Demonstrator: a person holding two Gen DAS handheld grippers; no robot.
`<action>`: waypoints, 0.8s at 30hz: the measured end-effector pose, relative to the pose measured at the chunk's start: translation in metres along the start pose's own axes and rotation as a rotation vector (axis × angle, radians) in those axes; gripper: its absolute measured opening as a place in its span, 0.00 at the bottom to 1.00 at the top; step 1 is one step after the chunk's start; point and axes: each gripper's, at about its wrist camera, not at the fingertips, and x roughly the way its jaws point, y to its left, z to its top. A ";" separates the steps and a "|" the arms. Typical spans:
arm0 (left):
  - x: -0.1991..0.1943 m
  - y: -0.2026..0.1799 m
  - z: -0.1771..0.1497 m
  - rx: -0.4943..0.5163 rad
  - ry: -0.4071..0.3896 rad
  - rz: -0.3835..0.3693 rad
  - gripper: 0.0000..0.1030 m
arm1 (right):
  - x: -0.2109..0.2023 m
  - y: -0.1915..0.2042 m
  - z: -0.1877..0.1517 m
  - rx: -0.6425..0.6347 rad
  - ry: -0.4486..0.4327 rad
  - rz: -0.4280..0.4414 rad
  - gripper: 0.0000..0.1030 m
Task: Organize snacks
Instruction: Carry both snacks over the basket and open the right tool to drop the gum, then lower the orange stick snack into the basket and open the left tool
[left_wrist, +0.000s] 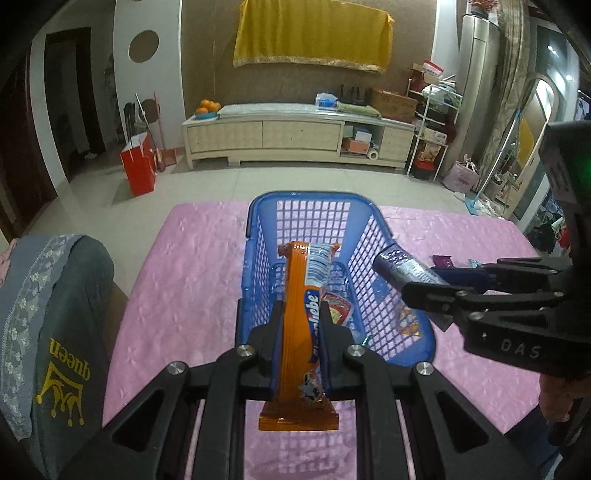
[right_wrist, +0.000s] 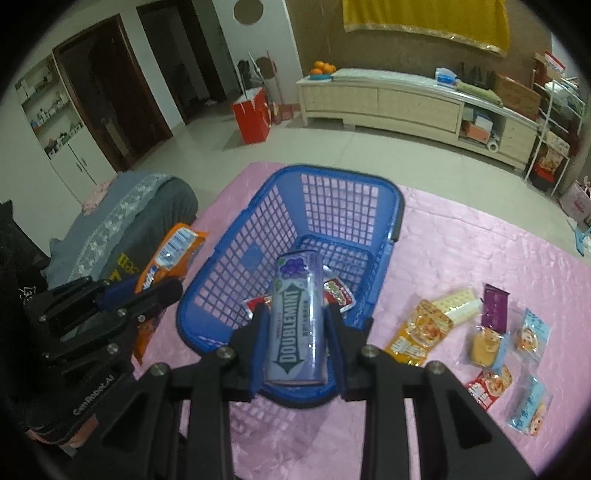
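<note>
Pink tablecloth (right_wrist: 461, 236); blue basket (right_wrist: 236, 266); both grippers hold snacks.

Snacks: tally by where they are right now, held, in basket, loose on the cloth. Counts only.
Held in grippers: 2, orange packet in the left gripper, Doublemint pack in the right gripper
In the blue basket: 2 red packets visible
Loose on the pink cloth: 8 packets
Total: 12
</note>
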 end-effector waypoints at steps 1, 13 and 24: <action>0.004 0.002 0.000 -0.004 0.005 -0.001 0.14 | 0.007 0.002 0.002 -0.006 0.013 -0.008 0.34; 0.024 0.022 -0.002 -0.042 0.039 -0.005 0.14 | 0.045 0.013 0.003 -0.092 0.089 -0.075 0.34; 0.010 0.017 -0.007 -0.034 0.032 0.000 0.14 | 0.028 0.009 0.000 -0.088 0.062 -0.084 0.75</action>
